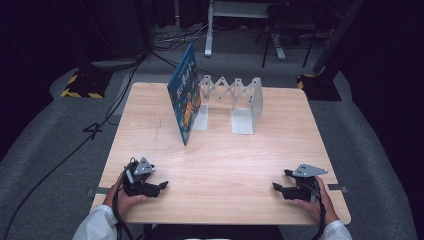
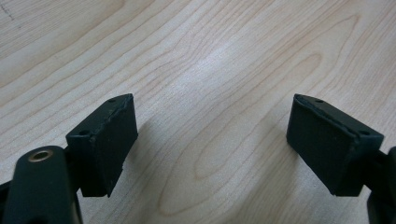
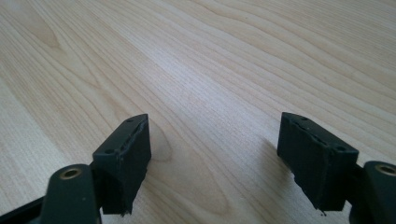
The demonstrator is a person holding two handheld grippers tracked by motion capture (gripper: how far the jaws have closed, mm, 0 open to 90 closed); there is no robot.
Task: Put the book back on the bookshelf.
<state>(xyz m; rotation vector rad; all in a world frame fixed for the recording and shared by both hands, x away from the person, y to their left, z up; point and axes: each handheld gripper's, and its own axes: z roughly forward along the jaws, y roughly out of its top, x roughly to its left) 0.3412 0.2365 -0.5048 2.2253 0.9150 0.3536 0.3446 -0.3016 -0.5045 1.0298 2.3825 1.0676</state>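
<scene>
Two grippers rest low at the near edge of the wooden table [image 1: 220, 165], both empty.
The left gripper [image 1: 161, 186] and right gripper [image 1: 276, 188] have their jaws spread wide over bare wood. A blue book [image 1: 184, 95] leans against the metal rack [image 1: 240, 100] at the far side, well apart.

book [image 1: 184, 95] leans left of rack [image 1: 235, 100] | both far side of table [image 1: 220, 165]
</scene>
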